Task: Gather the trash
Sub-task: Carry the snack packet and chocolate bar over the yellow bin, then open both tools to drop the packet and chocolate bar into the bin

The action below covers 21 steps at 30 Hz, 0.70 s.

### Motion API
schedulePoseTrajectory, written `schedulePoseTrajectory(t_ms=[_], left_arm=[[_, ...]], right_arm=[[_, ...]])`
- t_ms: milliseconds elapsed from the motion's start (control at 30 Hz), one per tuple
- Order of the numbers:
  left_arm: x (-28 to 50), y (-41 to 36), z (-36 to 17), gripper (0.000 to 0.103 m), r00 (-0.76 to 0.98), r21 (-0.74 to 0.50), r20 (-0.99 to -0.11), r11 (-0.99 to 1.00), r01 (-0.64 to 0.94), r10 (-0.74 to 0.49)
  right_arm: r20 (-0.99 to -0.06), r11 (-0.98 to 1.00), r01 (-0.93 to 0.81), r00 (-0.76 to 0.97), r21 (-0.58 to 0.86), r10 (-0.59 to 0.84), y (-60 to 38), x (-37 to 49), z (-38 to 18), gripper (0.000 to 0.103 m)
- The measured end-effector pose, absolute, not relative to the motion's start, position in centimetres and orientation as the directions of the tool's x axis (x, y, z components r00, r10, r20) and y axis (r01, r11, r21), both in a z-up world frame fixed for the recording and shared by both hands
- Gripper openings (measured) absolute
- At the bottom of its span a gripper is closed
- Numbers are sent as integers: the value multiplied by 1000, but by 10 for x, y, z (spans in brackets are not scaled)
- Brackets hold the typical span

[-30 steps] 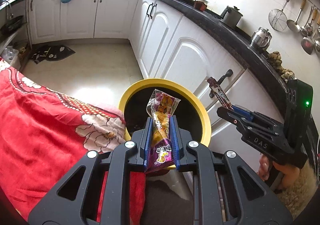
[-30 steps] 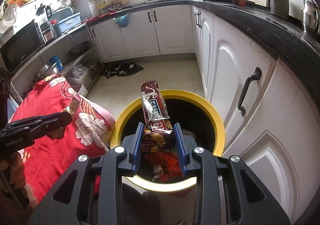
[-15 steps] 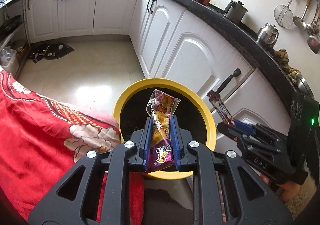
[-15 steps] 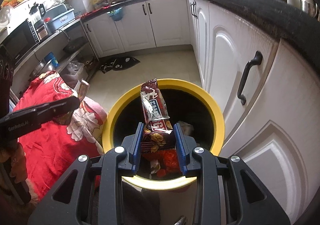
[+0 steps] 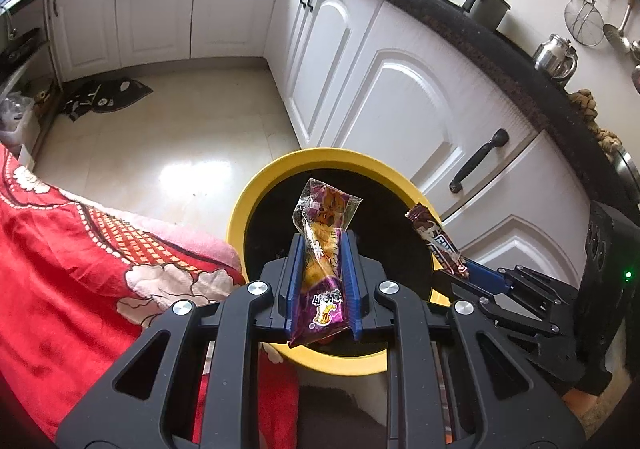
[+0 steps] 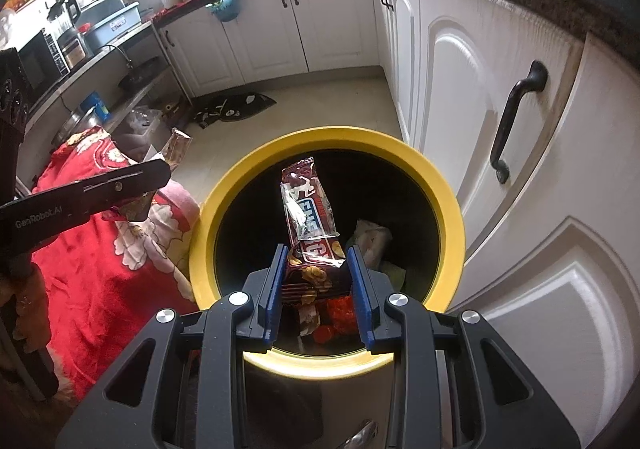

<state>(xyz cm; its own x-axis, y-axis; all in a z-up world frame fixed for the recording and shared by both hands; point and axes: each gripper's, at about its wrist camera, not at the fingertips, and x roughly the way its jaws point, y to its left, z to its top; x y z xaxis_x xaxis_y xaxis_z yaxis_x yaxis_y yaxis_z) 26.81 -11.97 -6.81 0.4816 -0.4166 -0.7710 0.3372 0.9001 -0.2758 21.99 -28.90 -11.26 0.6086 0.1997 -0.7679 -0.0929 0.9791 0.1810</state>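
Directly ahead of both claws stands a bin (image 5: 240, 217) with a yellow rim and a black interior, its mouth open upward. The left claw (image 5: 323, 249) is closed narrowly on a purple packet (image 5: 322, 249), blue pads pressing both of its long sides; the packet stands upright between the fingers, its clear crimped top reaching forward over the bin mouth. To the right of the left claw, the right claw (image 5: 456, 269) shows from the side, its tip over the bin's near-right rim. The right claw (image 6: 316, 261), seen in its own camera, is closed to about a wrapper's width on a brown wrapper (image 6: 308, 209); the pads (image 6: 276, 281) grip the wrapper's lower part and its upper end tilts forward above the bin opening. Below and beyond the right claw, trash (image 6: 372, 237) lies inside the bin (image 6: 452, 217): a pale crumpled piece to the right and red scraps near the lower rim. To the left of the right claw, the left claw (image 6: 160, 177) appears side-on, with the packet's end (image 6: 176, 147) projecting past its tip, beside the bin's left rim. A red floral cloth (image 5: 80, 269) lies left of both claws, touching the bin's left side. White cabinets (image 6: 460, 97) with black handles stand right of the bin, and a dark mat (image 5: 104, 97) lies on the floor well beyond it.
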Motion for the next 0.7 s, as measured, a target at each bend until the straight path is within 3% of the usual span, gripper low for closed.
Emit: schedulePoseTrajectory(t_ms=[533,700], left_arm=[[272,-131,-84,16,448,-287,-789,897,336,-420],[272,-129,-85,41,453,-286,-791,903,320,-411]], right_arm=[[-797,981,-90,573,170,190,-285,228,-130,30],[-796,983,-73,577,171,181,-289,227,-131,38]])
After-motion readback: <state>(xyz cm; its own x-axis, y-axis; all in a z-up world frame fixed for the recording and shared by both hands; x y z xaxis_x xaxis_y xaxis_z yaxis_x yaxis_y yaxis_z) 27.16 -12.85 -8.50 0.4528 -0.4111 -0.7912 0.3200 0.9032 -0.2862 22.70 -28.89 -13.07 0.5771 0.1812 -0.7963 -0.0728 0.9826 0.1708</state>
